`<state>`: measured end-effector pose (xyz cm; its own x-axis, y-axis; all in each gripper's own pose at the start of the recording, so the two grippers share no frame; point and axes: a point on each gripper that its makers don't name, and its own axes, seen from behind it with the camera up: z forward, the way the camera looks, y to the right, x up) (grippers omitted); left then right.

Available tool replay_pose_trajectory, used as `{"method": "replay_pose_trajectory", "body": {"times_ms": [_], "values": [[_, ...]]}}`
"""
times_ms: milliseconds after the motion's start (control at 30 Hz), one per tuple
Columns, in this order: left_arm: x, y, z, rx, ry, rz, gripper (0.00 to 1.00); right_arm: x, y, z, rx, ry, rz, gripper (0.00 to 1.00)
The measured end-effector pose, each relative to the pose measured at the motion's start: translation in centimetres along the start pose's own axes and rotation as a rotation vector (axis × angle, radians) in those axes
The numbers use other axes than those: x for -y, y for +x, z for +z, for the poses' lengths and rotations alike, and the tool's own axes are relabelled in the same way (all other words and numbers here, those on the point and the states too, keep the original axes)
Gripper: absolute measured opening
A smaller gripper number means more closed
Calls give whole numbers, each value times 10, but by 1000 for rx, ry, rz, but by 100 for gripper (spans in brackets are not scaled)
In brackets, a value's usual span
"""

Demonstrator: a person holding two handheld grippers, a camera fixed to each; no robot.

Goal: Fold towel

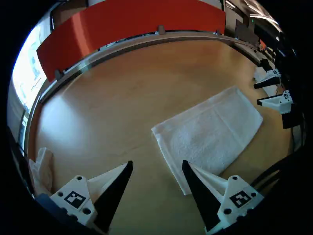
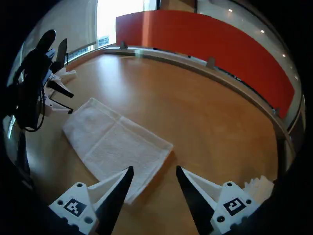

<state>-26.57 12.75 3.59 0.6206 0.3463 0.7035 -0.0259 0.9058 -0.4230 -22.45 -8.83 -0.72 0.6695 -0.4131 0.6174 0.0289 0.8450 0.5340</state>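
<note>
Wooden table (image 1: 117,98), towel (image 1: 211,129), left tool (image 1: 156,161), right tool (image 2: 154,167) hovering spread

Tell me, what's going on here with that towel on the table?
A person holds a two-finger tool in each hand over a wooden table. A white towel lies flat on it, apparently folded into a rectangle. The left tool and the right tool are at opposite ends of the towel, both open and gripping nothing. A second white cloth sits near the table's edge.
</note>
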Motion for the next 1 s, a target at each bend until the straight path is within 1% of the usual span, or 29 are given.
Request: {"method": "replay_pose_trajectory", "body": {"times_ms": [267,367,467,567,667,867,1000], "values": [[-13,-35,-19,18,-6,-49,93,18,-18,-21,3,1,23,84],[-18,-43,-27,17,-8,-61,93,24,-24,-29,1,-3,30,84],[-20,-50,-32,19,-8,-70,93,28,-30,-34,2,-2,39,84],[-20,-54,-35,19,-6,-78,93,30,-33,-35,4,2,46,84],[-17,-56,-40,10,3,-86,93,31,-35,-35,2,11,40,84],[-10,-65,-55,-5,34,-120,93,33,-37,-34,7,40,-1,84],[-6,-77,-66,-16,59,-155,93,35,-38,-31,14,63,-33,84]]}}
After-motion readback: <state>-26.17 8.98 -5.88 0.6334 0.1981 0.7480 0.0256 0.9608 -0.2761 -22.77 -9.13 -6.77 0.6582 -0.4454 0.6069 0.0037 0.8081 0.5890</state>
